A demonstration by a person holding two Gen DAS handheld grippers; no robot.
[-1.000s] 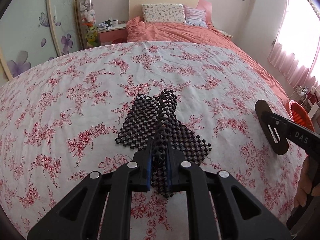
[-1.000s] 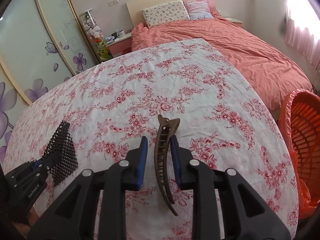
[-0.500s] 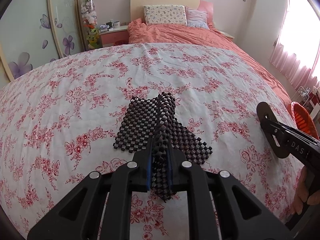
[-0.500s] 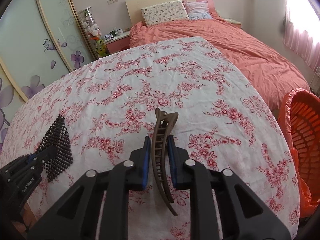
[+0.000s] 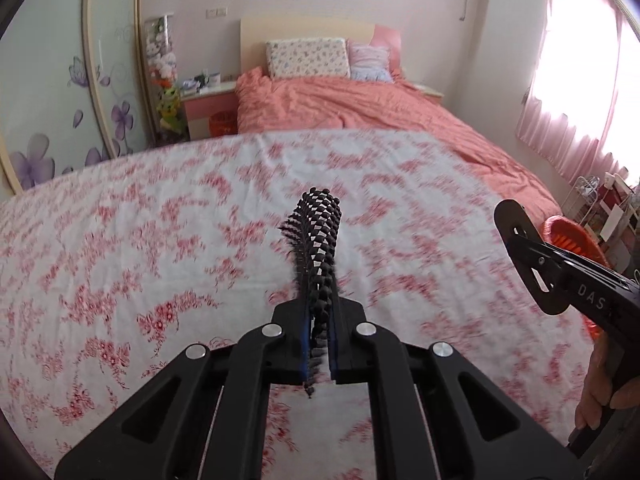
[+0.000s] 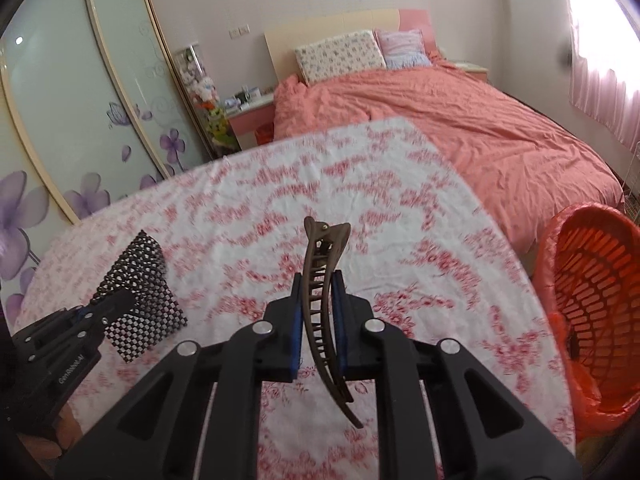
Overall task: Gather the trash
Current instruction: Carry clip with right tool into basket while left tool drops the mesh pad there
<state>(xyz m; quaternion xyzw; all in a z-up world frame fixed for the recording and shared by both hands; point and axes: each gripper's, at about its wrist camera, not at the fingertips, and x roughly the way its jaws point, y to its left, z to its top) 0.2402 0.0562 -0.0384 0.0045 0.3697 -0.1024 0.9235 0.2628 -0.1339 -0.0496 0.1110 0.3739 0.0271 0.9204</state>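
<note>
While your left gripper [image 5: 319, 322] stays out of this count of obstacles, it is clenched on the black mesh mat [image 5: 320, 248], which hangs folded edge-on between its pads, off the cloth [image 5: 160, 240]. Your right gripper [image 6: 318, 316] is closing its jaws on the brown hair clip [image 6: 322, 300], whose sides its pads already press; the clip stands nearly upright, its tail reaching down past the fingers.

To your right, the orange basket [image 6: 596, 300] stands beside the table's edge, lined with an orange bag, open and well apart from both loads. Nothing lies on the cloth between the grippers and the basket.

From the right wrist, the mat hides the left gripper's tips; from the left wrist, only the right gripper's side and part of your hand [image 5: 600, 392] show, and the basket is cut off by the frame. The cloth's print is smeared by blur.

That cloth is white with red flowers. Beyond it stand a bed [image 5: 360, 108] in coral covers, two pillows, a wardrobe [image 6: 80, 120] with purple flowers, and pink curtains [image 5: 580, 80].
</note>
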